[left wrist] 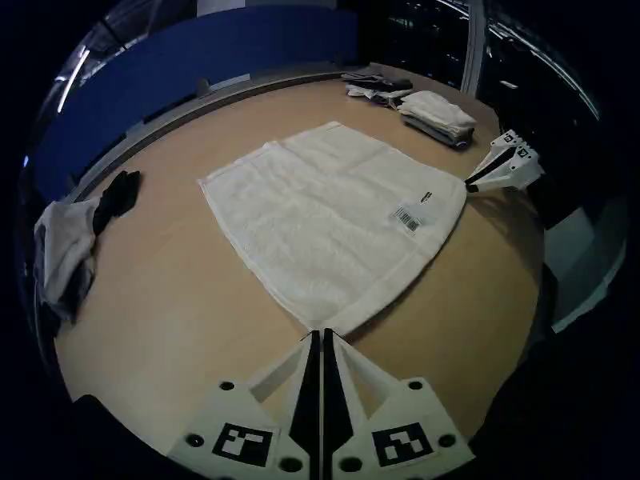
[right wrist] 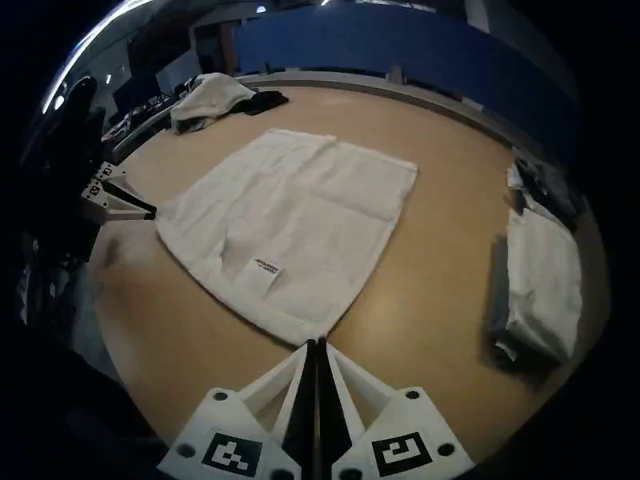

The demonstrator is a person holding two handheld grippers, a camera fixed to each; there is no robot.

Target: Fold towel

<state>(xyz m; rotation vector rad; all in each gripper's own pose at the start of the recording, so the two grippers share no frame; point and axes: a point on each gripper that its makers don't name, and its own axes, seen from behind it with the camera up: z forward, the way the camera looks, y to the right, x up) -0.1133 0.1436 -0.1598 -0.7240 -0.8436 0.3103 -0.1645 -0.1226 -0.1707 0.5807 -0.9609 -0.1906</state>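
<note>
Since the towel [left wrist: 320, 216] is judged soft and limp, corners are best held: one is pinched shut by the left gripper [left wrist: 322, 342] at bottom centre, another by the right gripper [right wrist: 318, 346].

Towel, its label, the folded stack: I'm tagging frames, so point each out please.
towel [left wrist: 320, 216], left gripper view, middle of the cloth.
label [left wrist: 406, 218], left gripper view, centre of the barcode tag.
folded stack [left wrist: 438, 112], left gripper view, top towel's surface.

It looks like an office-style workroom: a broad light-brown wooden table [left wrist: 184, 320] backed by a long blue partition panel [left wrist: 200, 72], upper left in the left gripper view.
</note>
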